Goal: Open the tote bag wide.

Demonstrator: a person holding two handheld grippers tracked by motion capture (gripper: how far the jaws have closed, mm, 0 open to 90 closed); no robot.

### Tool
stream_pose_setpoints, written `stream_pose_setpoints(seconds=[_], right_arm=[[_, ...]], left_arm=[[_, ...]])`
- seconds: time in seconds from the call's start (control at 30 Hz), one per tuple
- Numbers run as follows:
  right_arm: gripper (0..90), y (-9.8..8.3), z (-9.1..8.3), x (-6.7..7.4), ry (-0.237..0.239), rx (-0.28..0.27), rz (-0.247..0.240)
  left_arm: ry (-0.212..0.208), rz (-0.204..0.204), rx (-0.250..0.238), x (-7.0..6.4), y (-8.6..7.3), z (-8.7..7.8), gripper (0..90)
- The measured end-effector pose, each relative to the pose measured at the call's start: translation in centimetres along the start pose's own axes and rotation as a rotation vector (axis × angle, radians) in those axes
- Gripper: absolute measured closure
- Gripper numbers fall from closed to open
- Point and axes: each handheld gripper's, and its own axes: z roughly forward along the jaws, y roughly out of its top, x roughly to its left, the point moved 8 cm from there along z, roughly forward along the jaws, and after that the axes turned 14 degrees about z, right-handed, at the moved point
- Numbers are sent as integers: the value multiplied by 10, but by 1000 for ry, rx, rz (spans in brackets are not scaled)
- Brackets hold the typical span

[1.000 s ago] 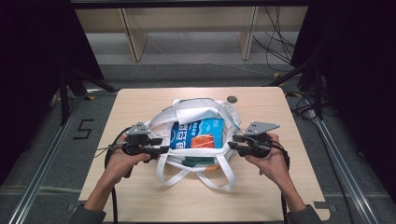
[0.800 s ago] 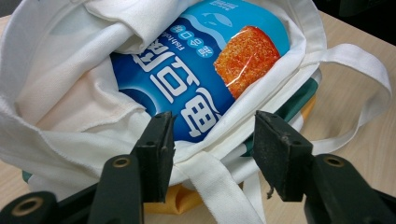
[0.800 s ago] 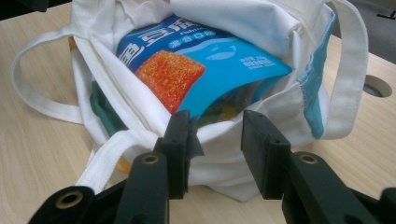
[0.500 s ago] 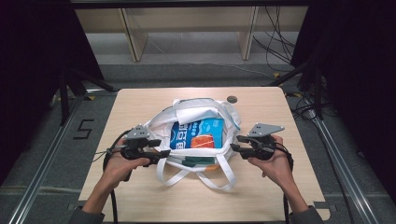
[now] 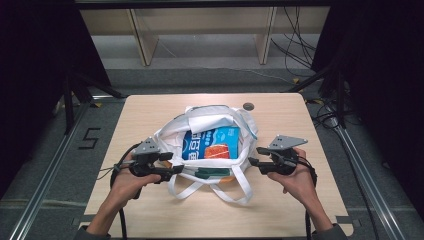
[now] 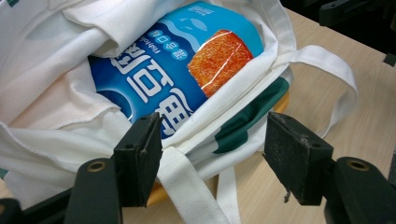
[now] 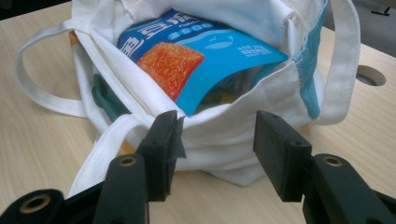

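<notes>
A white tote bag [image 5: 215, 120] lies open in the middle of the wooden table [image 5: 150, 115]. A blue snack packet [image 5: 212, 142] with an orange picture shows in its mouth. My left gripper [image 5: 171, 164] sits at the bag's left edge. In the left gripper view its jaws [image 6: 215, 156] have just been opening and stand apart around the bag's rim [image 6: 205, 126], pads off the cloth. My right gripper [image 5: 256, 156] is at the bag's right edge. Its jaws [image 7: 219, 149] have also just been opening, with the rim [image 7: 219, 126] loose between them. The packet [image 7: 196, 51] lies just beyond.
The bag's white handles [image 5: 235, 192] loop toward the near table edge. A round hole [image 5: 248, 106] sits in the tabletop behind the bag. Wooden shelving [image 5: 200, 30] and floor cables [image 5: 300, 50] lie past the far edge. Bare wood flanks both hands.
Both pairs of jaws stand wider than a second ago, and the bag's rim is no longer pinched on either side. The hands have hardly shifted.
</notes>
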Motion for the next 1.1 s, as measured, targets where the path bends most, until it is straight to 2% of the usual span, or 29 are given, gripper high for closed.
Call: stream_pose_setpoints(seconds=[0.03, 0.1, 0.13, 0.2, 0.23, 0.3, 0.33, 0.4, 0.43, 0.47, 0.53, 0.57, 0.67, 0.7, 0.73, 0.77, 0.8, 0.83, 0.9, 0.93, 0.97, 1.0, 1.03, 1.07, 1.1], right_arm=[[506, -2, -1, 3, 2, 8, 29], [503, -1, -1, 0, -4, -10, -2], [501, -3, -2, 3, 0, 2, 21], [497, -3, -2, 2, -4, -12, -2], [495, -5, -3, 3, -4, -1, 13], [489, -6, -4, 2, -1, 0, 4], [487, -7, -4, 5, 1, 2, 31], [482, -8, -5, 4, -4, -3, 27], [480, -8, -5, 2, -10, -9, 6], [475, -9, -5, 4, -2, -4, 18], [468, -10, -5, 4, 7, 1, 3], [465, -10, -6, 3, -3, -10, 3], [459, -13, -7, 7, 7, -7, 39], [455, -13, -8, 7, 9, -7, 26], [452, -14, -8, 8, 16, -5, 26], [449, -14, -8, 6, 14, -6, 13], [446, -14, -9, 6, 6, -19, 17], [445, -16, -10, 8, 10, -6, 40], [443, -16, -11, 6, 12, -11, 12], [441, -18, -12, 7, 9, -3, 33], [438, -18, -12, 7, 3, -18, 31], [435, -18, -13, 6, 3, -18, 23], [433, -20, -13, 8, 8, -11, 40], [430, -20, -14, 6, 7, -14, 25], [425, -22, -15, 7, 8, -13, 34]], left_arm=[[-1, 2, -2, -1, 0, -1, 362], [2, 7, -2, -2, 0, -3, 362], [1, 7, -7, -3, 1, -3, 362], [10, 11, -9, -4, 1, -4, 357], [2, 10, -11, -5, 1, -4, 354], [0, 6, -9, -7, 0, -4, 348], [-6, 3, -11, -8, 0, -4, 345], [-3, 7, -12, -9, -1, -4, 341], [-1, 3, -11, -9, -1, -4, 338], [0, 7, -14, -10, -2, -4, 335], [1, 0, -17, -11, -3, -4, 333], [-1, -1, -19, -12, -3, -5, 332], [-5, -1, -20, -13, -4, -6, 330], [8, -3, -25, -14, -4, -7, 329], [-7, -1, -16, -15, -5, -9, 328], [-1, -1, -19, -16, -5, -10, 327], [-2, -3, -29, -17, -4, -10, 327], [5, 1, -15, -18, -5, -12, 326], [-6, 0, -26, -20, -6, -12, 325], [8, 4, -25, -20, -7, -12, 325], [1, 14, -21, -20, -8, -13, 325], [5, -6, -31, -22, -9, -12, 325], [6, -5, -26, -23, -11, -13, 325], [6, 0, -24, -24, -13, -13, 325], [4, 0, -17, -25, -15, -14, 324]])
